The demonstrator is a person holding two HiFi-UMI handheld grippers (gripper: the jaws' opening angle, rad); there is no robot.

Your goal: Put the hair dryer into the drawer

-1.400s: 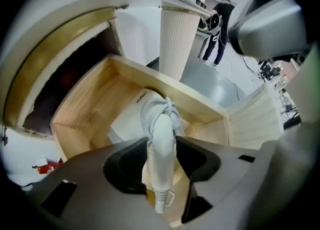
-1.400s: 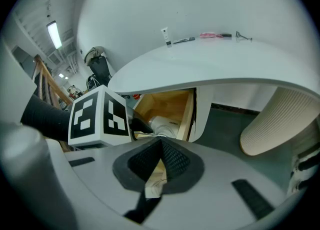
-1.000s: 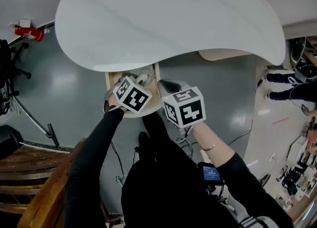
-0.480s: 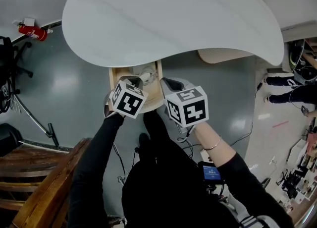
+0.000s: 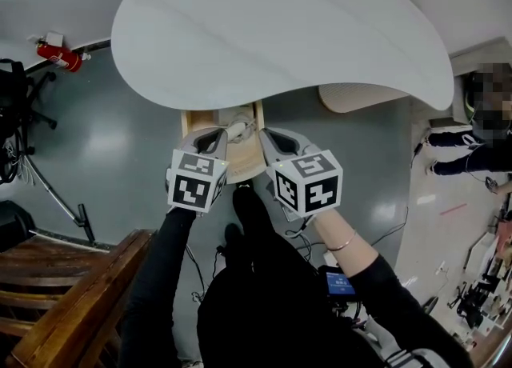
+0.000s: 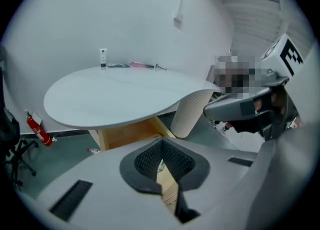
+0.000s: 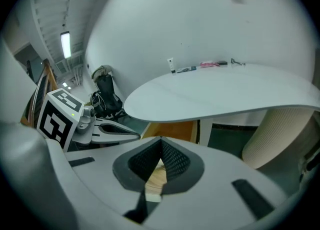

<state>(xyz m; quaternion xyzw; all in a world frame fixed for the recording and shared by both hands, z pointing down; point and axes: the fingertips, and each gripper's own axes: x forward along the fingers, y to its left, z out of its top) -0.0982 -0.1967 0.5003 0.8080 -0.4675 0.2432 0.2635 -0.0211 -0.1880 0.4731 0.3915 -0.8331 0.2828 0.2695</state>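
Left gripper clenched empty, right gripper too; head view alone clearly shows hair dryer inside drawer.

The light wooden drawer is seen pulled out from under the edge of the white tabletop. A whitish hair dryer is laid inside it, only partly visible.
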